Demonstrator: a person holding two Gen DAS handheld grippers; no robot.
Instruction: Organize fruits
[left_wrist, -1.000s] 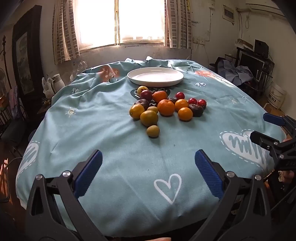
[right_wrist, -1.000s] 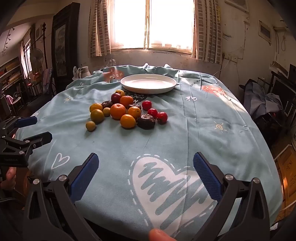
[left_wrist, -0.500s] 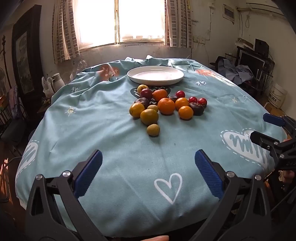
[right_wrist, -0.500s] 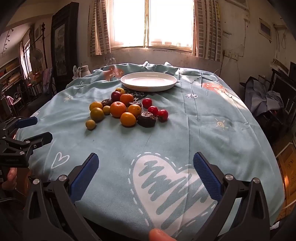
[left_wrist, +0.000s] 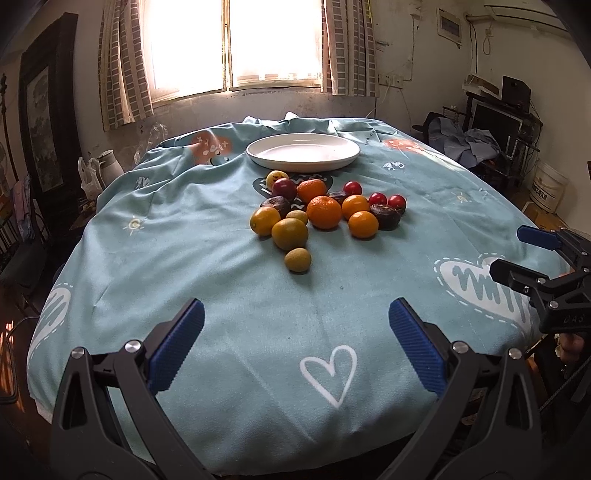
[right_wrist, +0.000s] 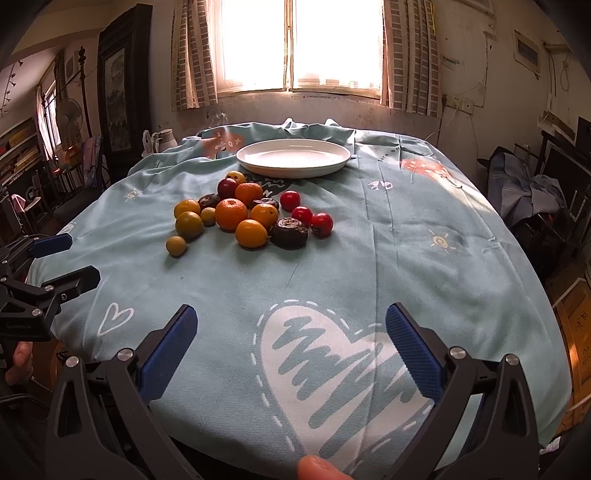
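Holding both grippers low at the near edge of the table, I see my left gripper (left_wrist: 295, 328) released, its blue pads (left_wrist: 177, 347) spread wide at the bottom of the left wrist frame with nothing between them. My right gripper (right_wrist: 291, 328) is released too, wide apart at the bottom of the right wrist frame, nothing held. Each shows in the other's view: the right one at the right edge of the left wrist frame (left_wrist: 532, 254), the left one at the left edge of the right wrist frame (right_wrist: 62, 258).

A pile of fruit (left_wrist: 325, 212) sits around frame centre, on the teal tablecloth (left_wrist: 184, 258), well apart from both grippers. It has a big orange (left_wrist: 324, 212) in the middle, smaller oranges just right of it (left_wrist: 363, 224), a yellow-green fruit (left_wrist: 290, 233) at lower left, and one small green fruit (left_wrist: 297, 259) slightly apart at the bottom of the group. Dark wrinkled fruits (left_wrist: 385, 216) lie on the right side with small red fruits (left_wrist: 396, 201) just beside them. A dark red fruit (left_wrist: 284, 189) and a yellow one (left_wrist: 277, 178) sit at the top of the pile, nearest the plate.

The white plate (left_wrist: 303, 159) is above the pile in frame, holding nothing. The window (left_wrist: 236, 44) is at top centre, very bright. A fingertip (right_wrist: 317, 468) shows at the bottom edge of the right wrist frame.
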